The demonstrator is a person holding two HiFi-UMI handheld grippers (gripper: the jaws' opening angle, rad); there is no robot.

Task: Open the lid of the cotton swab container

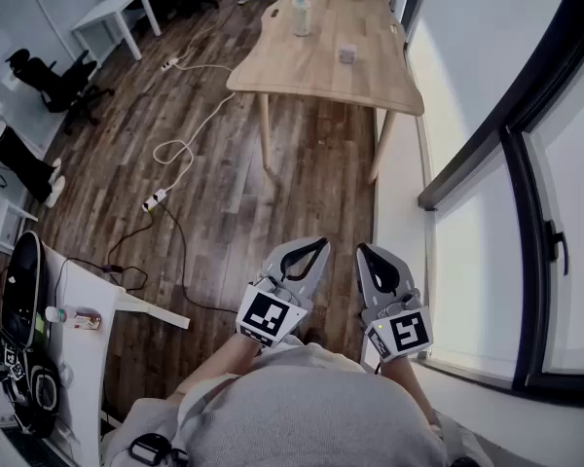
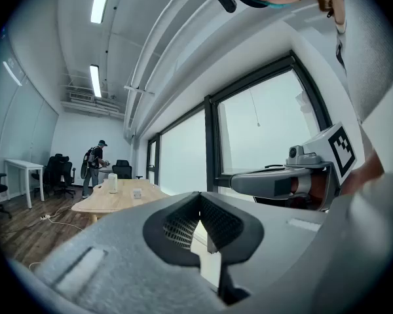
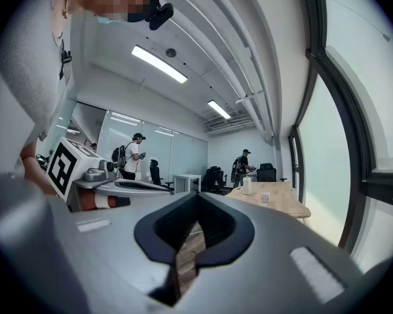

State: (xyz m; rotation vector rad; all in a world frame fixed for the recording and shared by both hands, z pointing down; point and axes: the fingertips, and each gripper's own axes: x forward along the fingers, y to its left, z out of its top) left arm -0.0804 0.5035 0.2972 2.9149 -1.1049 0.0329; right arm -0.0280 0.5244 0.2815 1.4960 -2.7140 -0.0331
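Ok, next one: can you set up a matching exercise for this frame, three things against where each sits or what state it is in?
Things:
1. cotton swab container
2. nearer power strip
3. left gripper

Places or states:
A. lying on the wood floor
B. shut with nothing between the jaws, held close in front of the person
C. standing upright on the wooden table, far from both grippers

Pairs: 1-C, 2-A, 3-B
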